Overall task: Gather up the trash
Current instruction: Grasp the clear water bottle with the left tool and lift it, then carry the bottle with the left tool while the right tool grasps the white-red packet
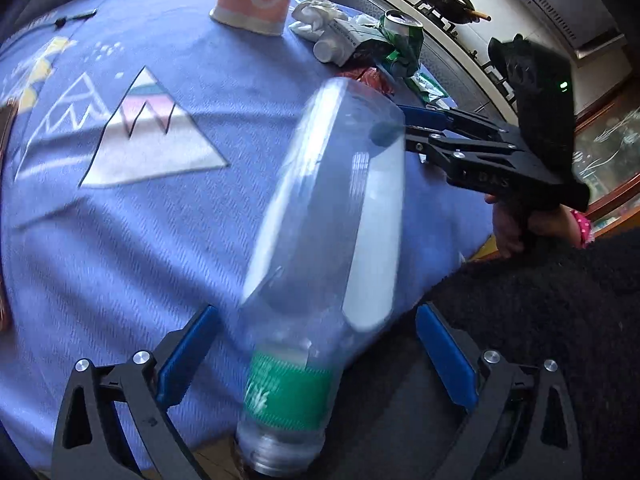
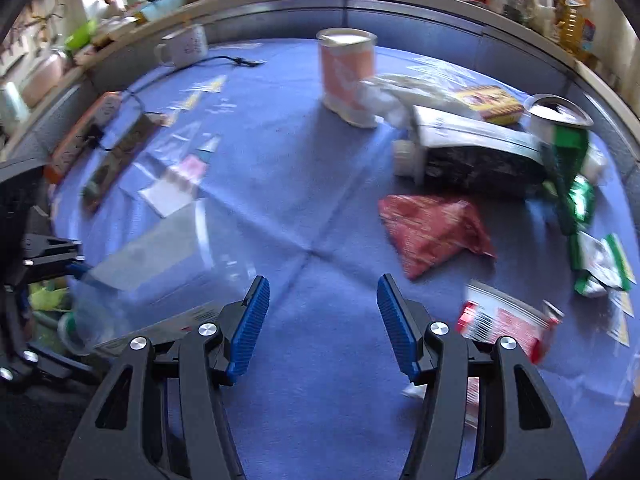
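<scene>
A clear plastic bottle (image 1: 320, 208) with a green label stands neck down between the blue pads of my left gripper (image 1: 316, 312). It is blurred, and neither pad touches it. The left gripper is wide open at the table's near edge. In the right wrist view the same bottle (image 2: 140, 264) shows at the lower left. My right gripper (image 2: 324, 280) is open over the blue tablecloth (image 2: 320, 360) with nothing between its fingers. More trash lies beyond it: a red wrapper (image 2: 436, 232), a red-and-white packet (image 2: 504, 324), a flattened carton (image 2: 472, 152), a paper cup (image 2: 348, 80) and green packets (image 2: 600, 260).
A mug (image 2: 184, 46), a cable and a power strip (image 2: 84, 132) sit at the table's far left. A green can (image 1: 402, 26) and crumpled tissue (image 1: 316, 16) lie by the carton. A black fuzzy mass (image 1: 540, 340) fills the lower right beside the table. A hand (image 1: 516, 228) holds the right gripper.
</scene>
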Available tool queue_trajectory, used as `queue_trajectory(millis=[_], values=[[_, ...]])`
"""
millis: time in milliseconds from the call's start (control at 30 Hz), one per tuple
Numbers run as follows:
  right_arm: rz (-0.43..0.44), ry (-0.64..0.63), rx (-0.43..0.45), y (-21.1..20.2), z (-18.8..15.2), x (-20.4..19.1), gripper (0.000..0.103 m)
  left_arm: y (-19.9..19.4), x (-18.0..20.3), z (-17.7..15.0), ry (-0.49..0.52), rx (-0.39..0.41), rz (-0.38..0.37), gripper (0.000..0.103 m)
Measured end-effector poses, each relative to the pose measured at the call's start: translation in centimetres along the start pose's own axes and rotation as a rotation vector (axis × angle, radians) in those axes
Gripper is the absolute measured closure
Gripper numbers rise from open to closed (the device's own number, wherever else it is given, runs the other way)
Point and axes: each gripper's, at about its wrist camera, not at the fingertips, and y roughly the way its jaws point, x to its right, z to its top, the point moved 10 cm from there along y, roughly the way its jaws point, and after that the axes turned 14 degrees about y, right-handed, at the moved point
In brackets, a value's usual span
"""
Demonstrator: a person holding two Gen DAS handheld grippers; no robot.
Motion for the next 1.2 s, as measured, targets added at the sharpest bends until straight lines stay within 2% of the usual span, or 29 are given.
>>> queue_trajectory(millis=[33,67,100,167,233,400,500,633,667,700,733,767,867,933,1067,1200], values=[[0.008,-0.012,0.023,-0.2,0.6,-0.4,0.048,0.5,-0.1,0.8,0.027,-0.008,0.048,0.020],[-0.002,-0.016,0.051,-0.6,1.3,-0.3,0.049,0.9,-0.2,1.4,0.060,-0.023,0.098,0.039],[-0.010,-0.010,0.075,-1.0,1.8,0.1,0.048,1.2,-0.5,2.1,0.087,-0.039,0.138,0.040],[-0.038,0.041,0.130,-2.9,2.7,2.6,0.048,1.7,-1.0,3.6,0.065,-0.050,0.149,0.041],[-0.091,0.140,0.164,-5.0,2.6,6.8,0.048,2.1,-1.5,4.9,0.055,-0.056,0.183,0.041],[-0.115,0.373,0.166,-7.9,-1.3,14.5,0.046,0.8,-0.4,9.0,0.027,0.046,0.146,0.041],[-0.082,0.435,0.138,-6.9,-3.0,15.8,0.046,0.7,0.8,11.0,0.024,0.078,0.121,0.041],[0.024,0.439,0.107,-4.5,-3.1,14.2,0.047,0.8,2.2,12.3,0.036,0.076,0.128,0.041],[0.046,0.432,0.090,-3.7,-3.2,13.6,0.051,1.0,2.6,12.8,0.039,0.074,0.133,0.041],[0.073,0.415,0.065,-2.9,-3.4,12.5,0.060,1.0,2.8,13.0,0.043,0.070,0.143,0.041],[0.107,0.396,0.033,-2.1,-3.9,11.6,0.092,0.8,3.1,13.2,0.046,0.067,0.154,0.040],[0.120,0.390,0.032,-2.1,-4.3,11.4,0.101,0.9,3.4,13.5,0.047,0.066,0.158,0.040],[0.138,0.414,0.099,-3.8,-4.1,12.6,0.102,1.5,4.6,15.2,0.069,0.066,0.167,0.040],[0.135,0.457,0.167,-5.9,-3.7,15.0,0.102,2.0,6.1,16.8,0.110,0.062,0.162,0.040],[0.027,0.538,0.316,-10.9,-3.1,23.1,0.102,5.3,11.1,22.4,0.232,0.046,0.104,0.040],[-0.078,0.681,0.421,-15.5,-3.4,33.1,0.102,11.4,18.1,29.8,0.371,0.029,0.002,0.040]])
